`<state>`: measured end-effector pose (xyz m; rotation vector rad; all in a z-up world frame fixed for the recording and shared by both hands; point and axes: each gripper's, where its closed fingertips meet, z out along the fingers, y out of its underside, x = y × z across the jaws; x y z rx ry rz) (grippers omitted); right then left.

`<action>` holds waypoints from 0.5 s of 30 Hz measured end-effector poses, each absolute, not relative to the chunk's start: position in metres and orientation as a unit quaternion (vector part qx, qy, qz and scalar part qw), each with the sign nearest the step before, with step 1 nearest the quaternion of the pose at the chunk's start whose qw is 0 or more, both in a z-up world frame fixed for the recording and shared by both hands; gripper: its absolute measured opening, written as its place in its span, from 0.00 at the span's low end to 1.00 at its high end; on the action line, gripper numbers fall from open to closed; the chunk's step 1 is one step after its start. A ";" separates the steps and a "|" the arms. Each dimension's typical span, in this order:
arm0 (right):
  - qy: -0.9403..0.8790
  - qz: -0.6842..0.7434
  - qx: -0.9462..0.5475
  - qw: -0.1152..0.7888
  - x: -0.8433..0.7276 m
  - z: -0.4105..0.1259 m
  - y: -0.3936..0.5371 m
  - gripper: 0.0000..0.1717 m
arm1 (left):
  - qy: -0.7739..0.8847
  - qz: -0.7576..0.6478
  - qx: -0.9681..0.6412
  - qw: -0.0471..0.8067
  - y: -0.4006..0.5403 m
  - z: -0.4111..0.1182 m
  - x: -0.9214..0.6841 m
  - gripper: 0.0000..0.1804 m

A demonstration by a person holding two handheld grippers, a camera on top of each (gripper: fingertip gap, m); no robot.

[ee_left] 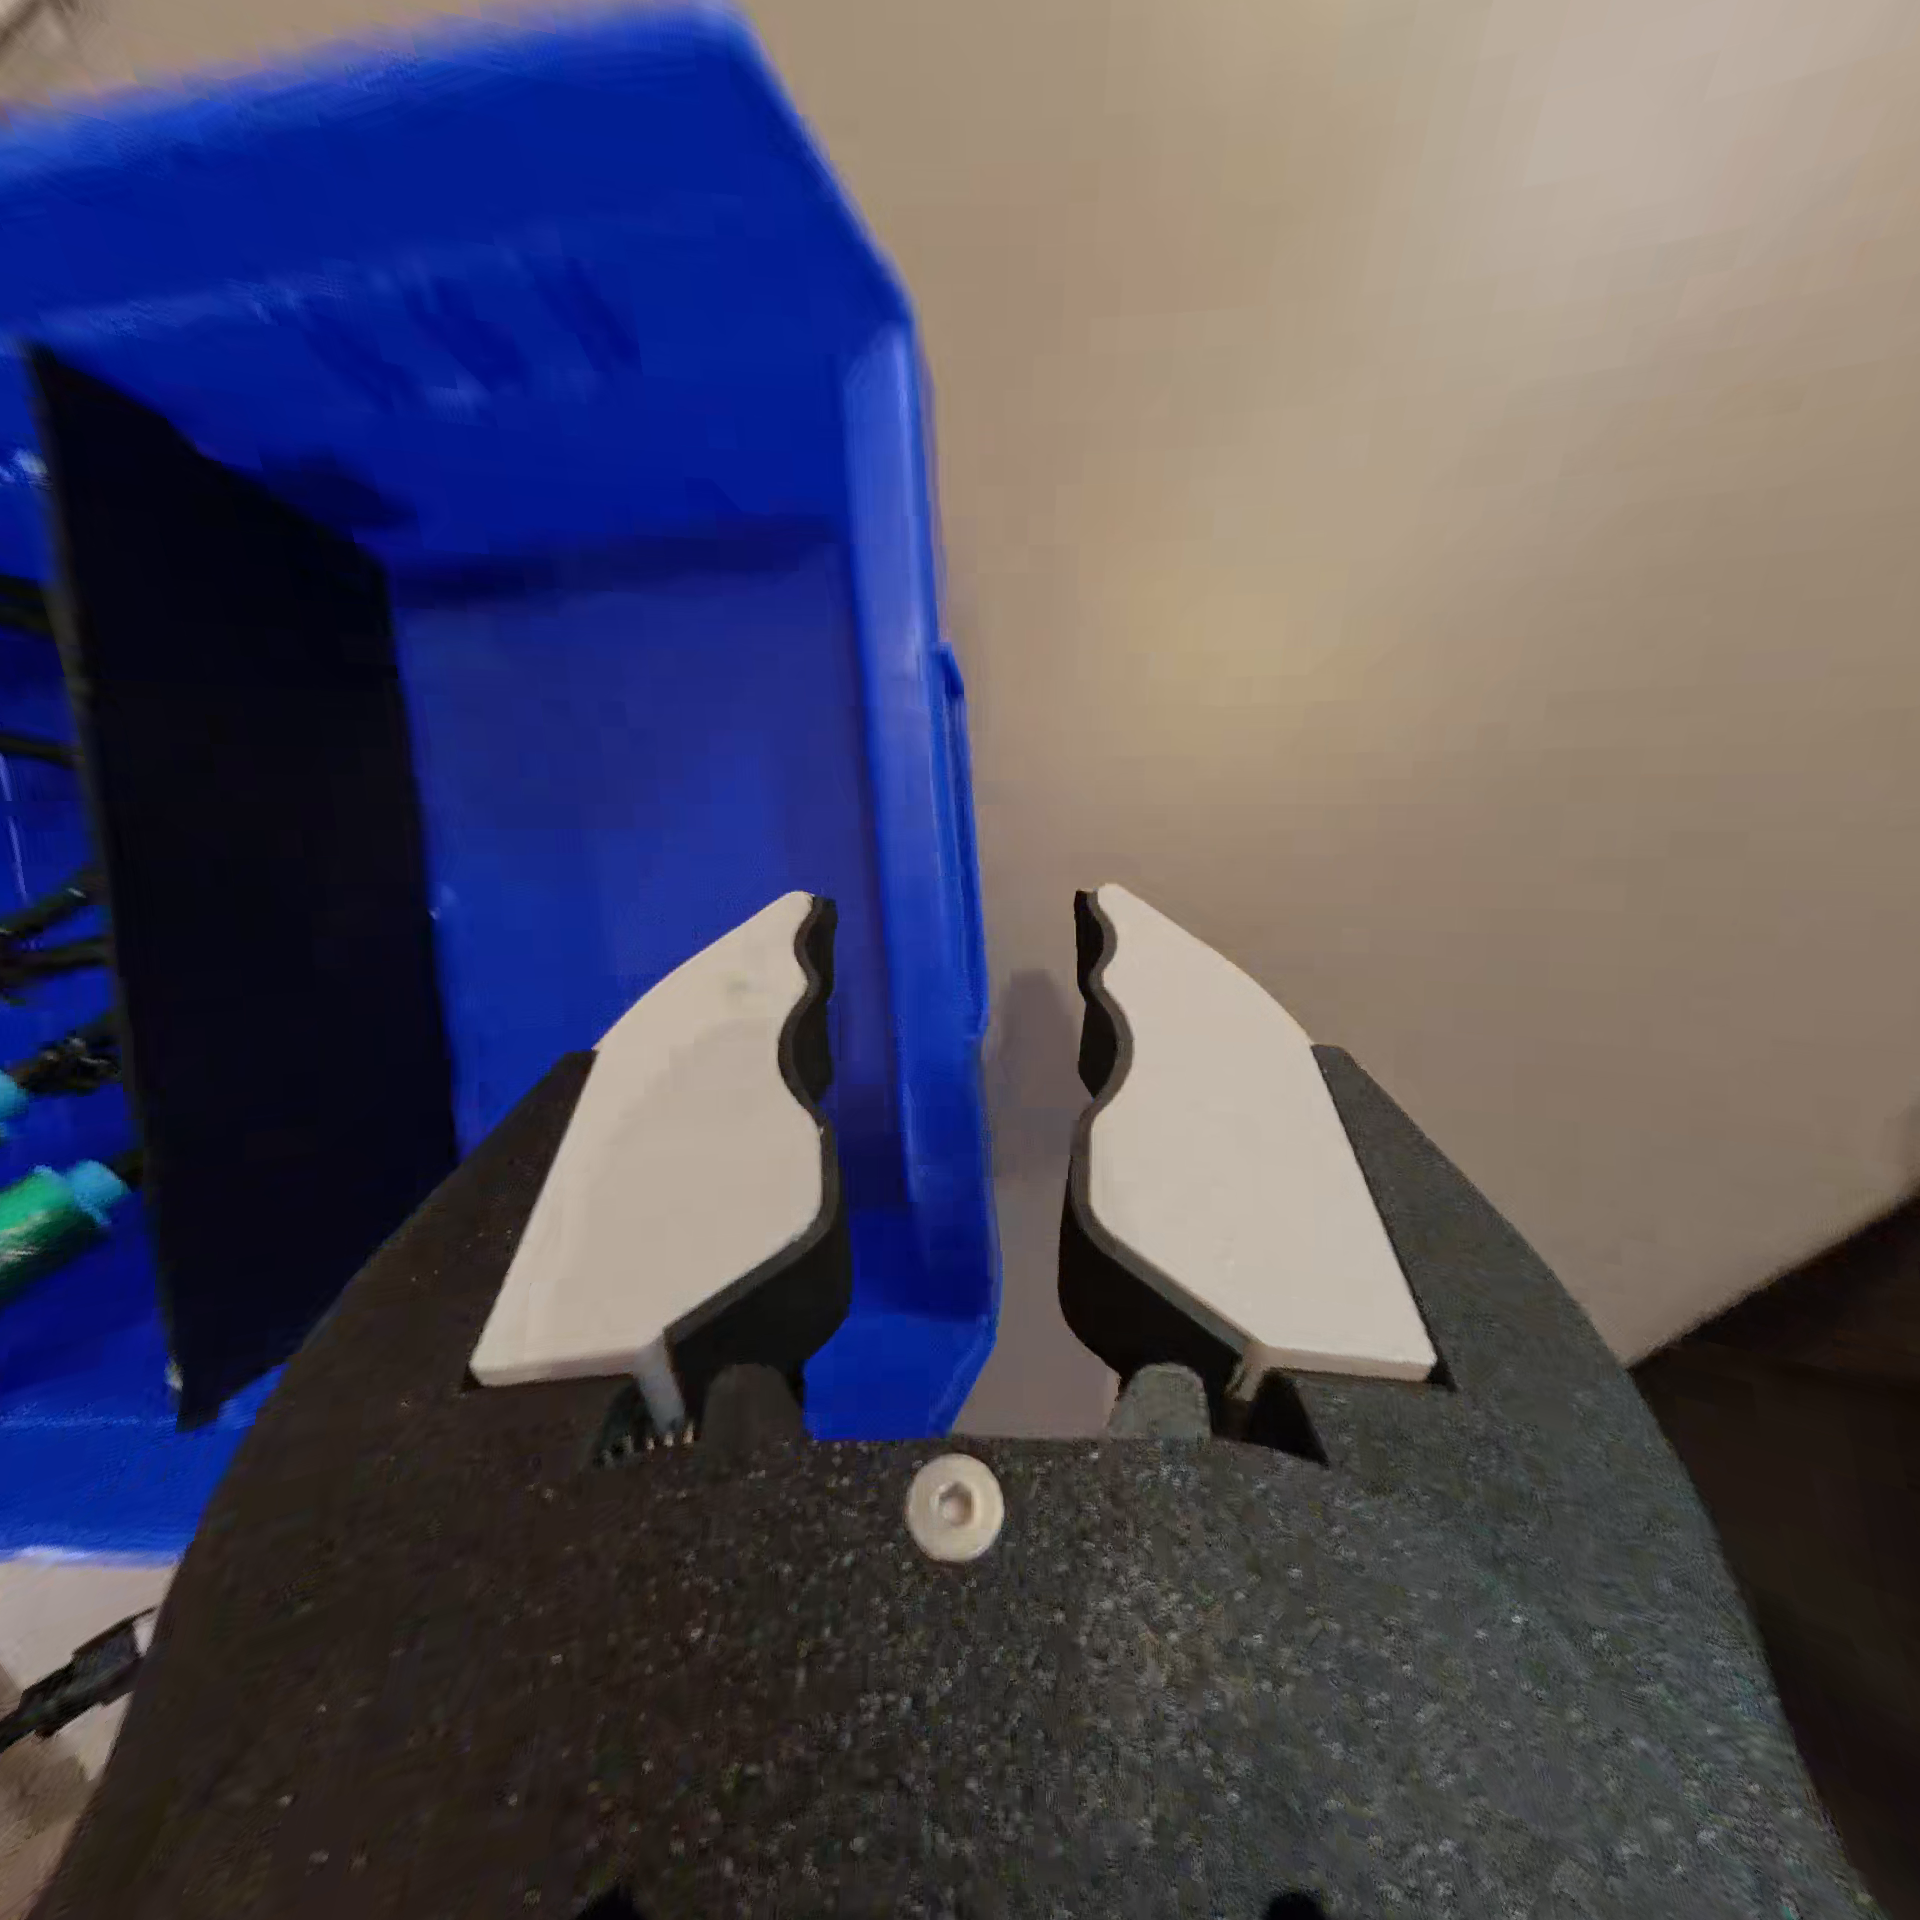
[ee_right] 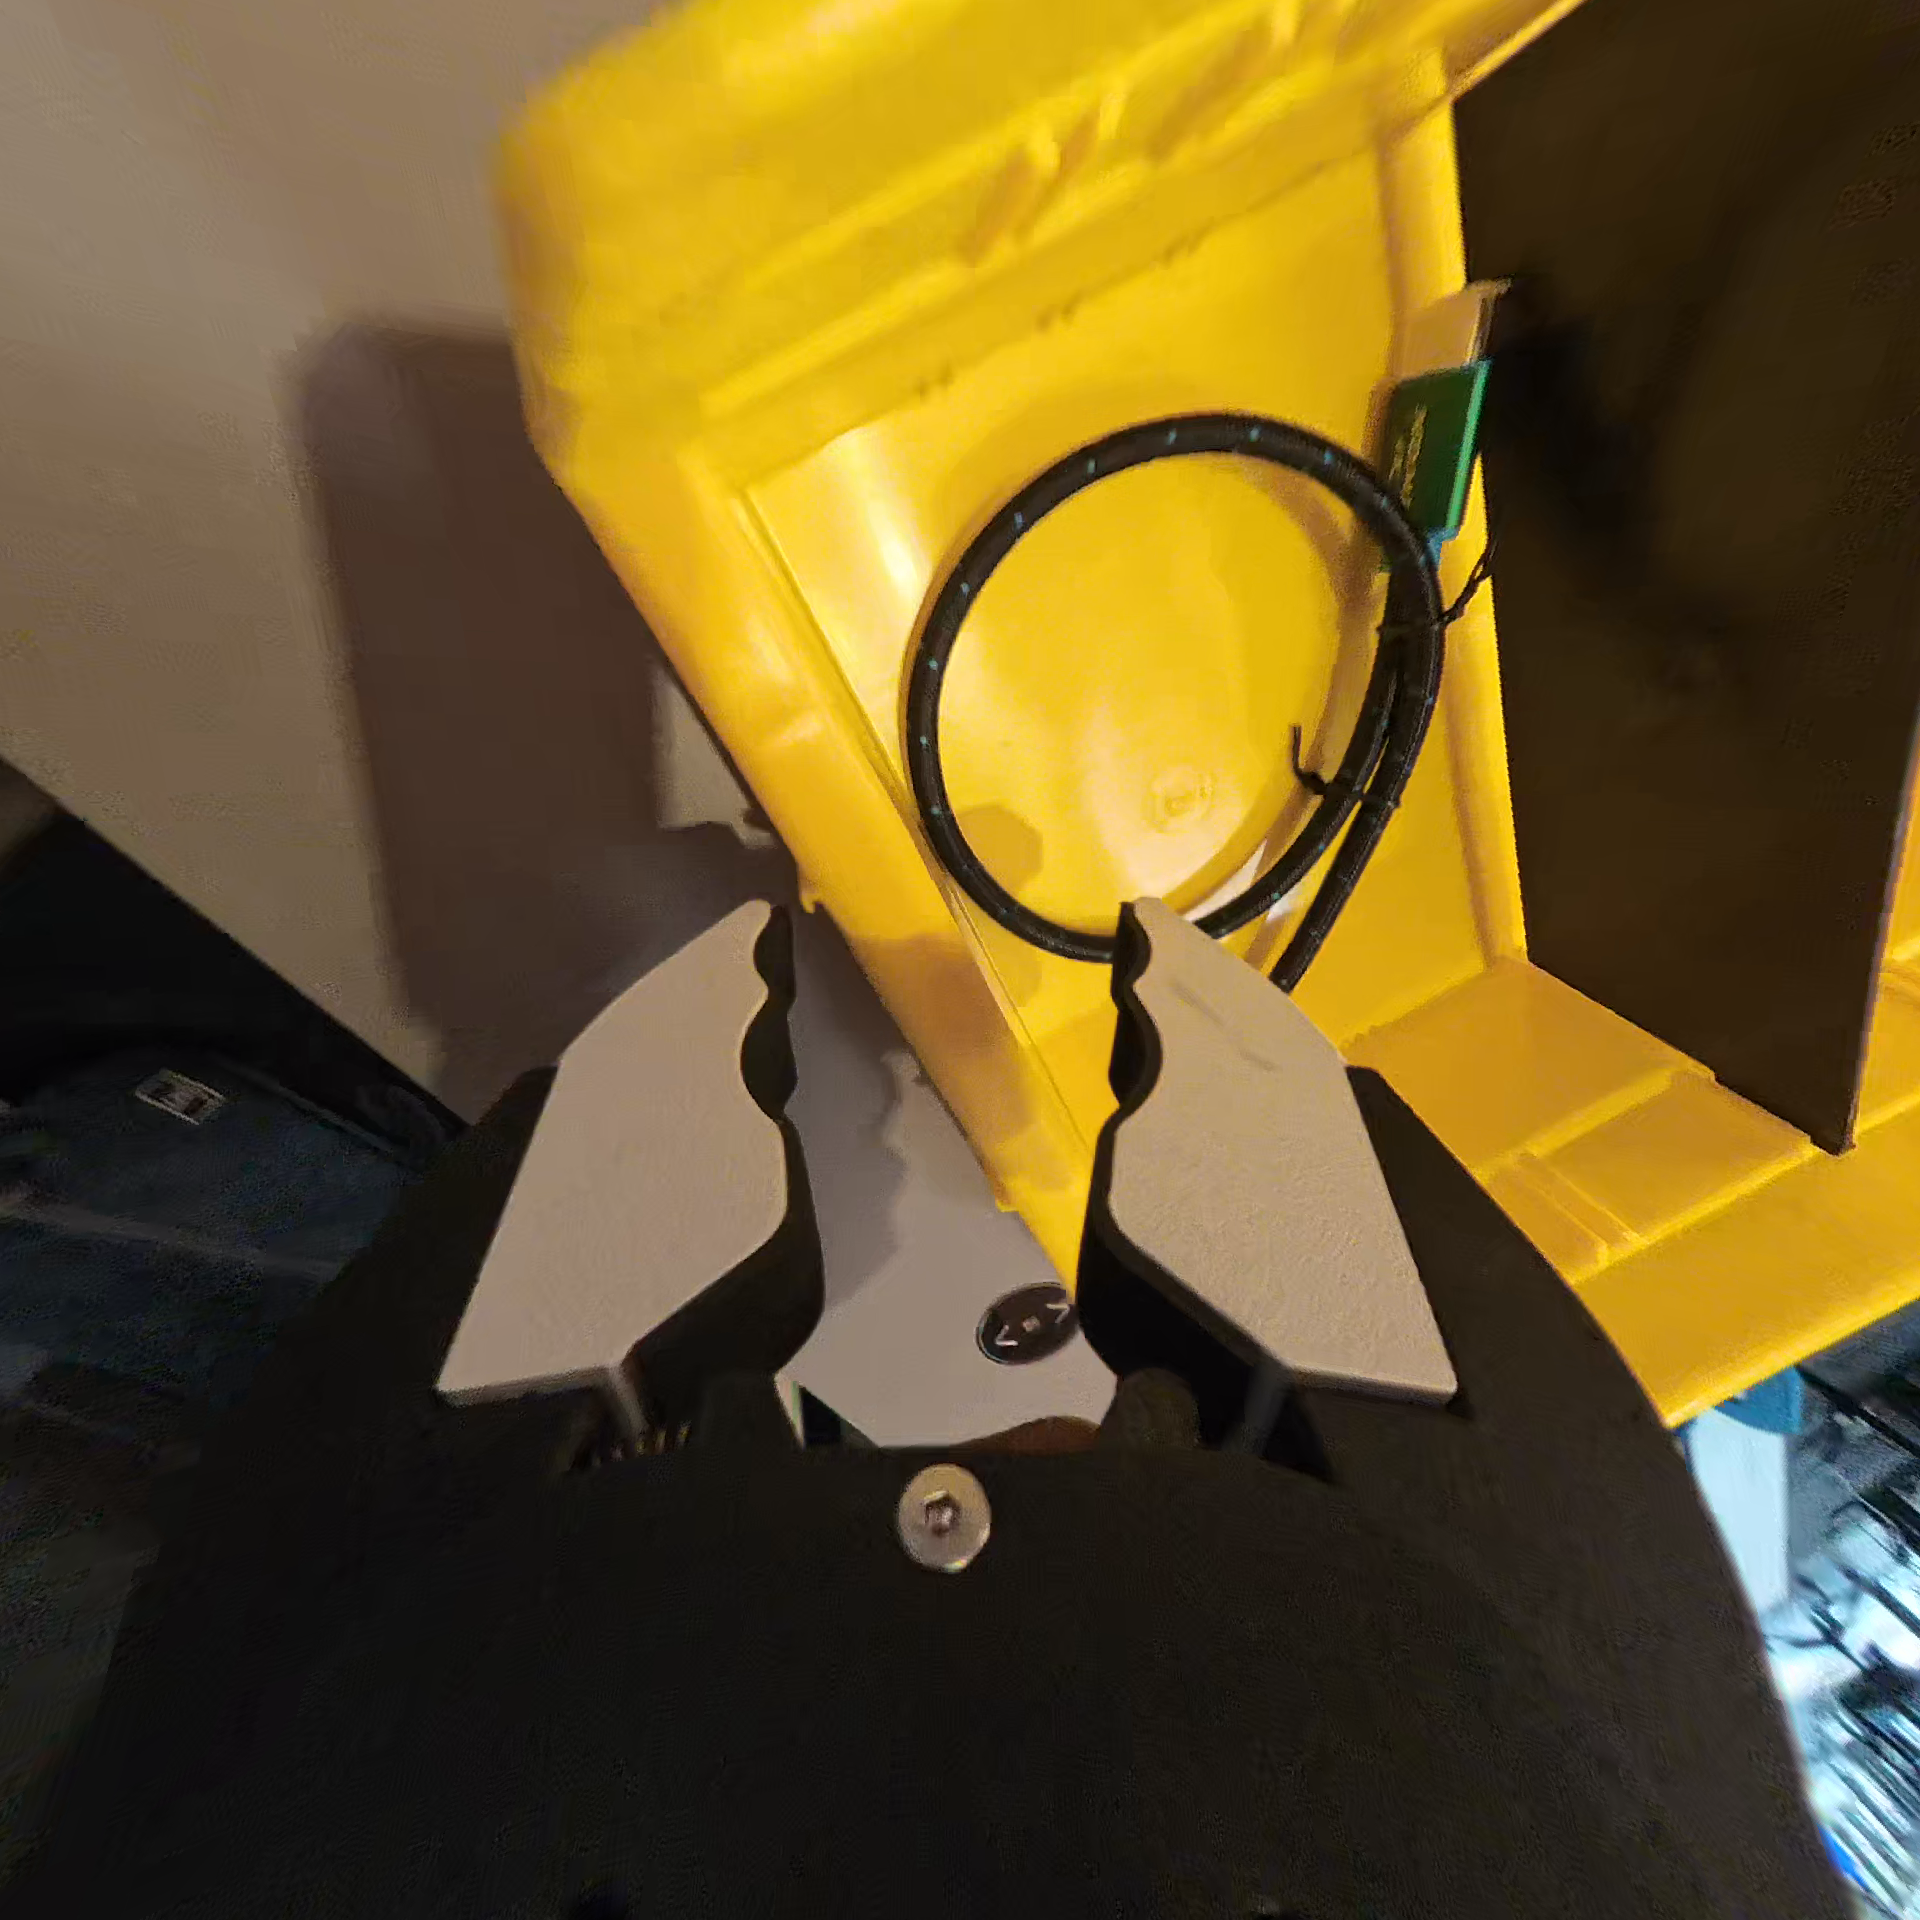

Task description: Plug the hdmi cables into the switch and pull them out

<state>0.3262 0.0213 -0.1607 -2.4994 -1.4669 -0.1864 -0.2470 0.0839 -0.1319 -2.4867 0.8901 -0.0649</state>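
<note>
Currently both jaws open, gripping nothing: left gripper [ee_left: 954,914] straddles blue bin [ee_left: 644,727] wall, right gripper [ee_right: 951,920] straddles yellow bin [ee_right: 1039,260] wall (black cable [ee_right: 935,644] coiled inside). Seat pads deep, close square w/ rim.

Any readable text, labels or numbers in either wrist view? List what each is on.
Left wrist view: none.
Green tag on the black cable: print too blurred.
Moulded mark on the yellow bin floor: illegible.
Round black sticker: small marks, no legible words.
Grey patch on dark fabric: too small.
</note>
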 end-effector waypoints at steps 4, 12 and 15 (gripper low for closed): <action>-0.509 -0.076 -0.852 0.102 0.331 -0.176 0.025 0.28 | 0.334 0.070 -0.914 0.221 0.084 -0.158 -0.260 0.12; -0.531 -0.093 -0.833 0.123 0.335 -0.178 0.044 0.18 | 0.414 0.077 -0.886 0.193 0.067 -0.157 -0.287 0.11; -0.561 -0.094 -0.813 0.126 0.341 -0.179 0.052 0.17 | 0.456 0.062 -0.869 0.183 0.057 -0.157 -0.309 0.11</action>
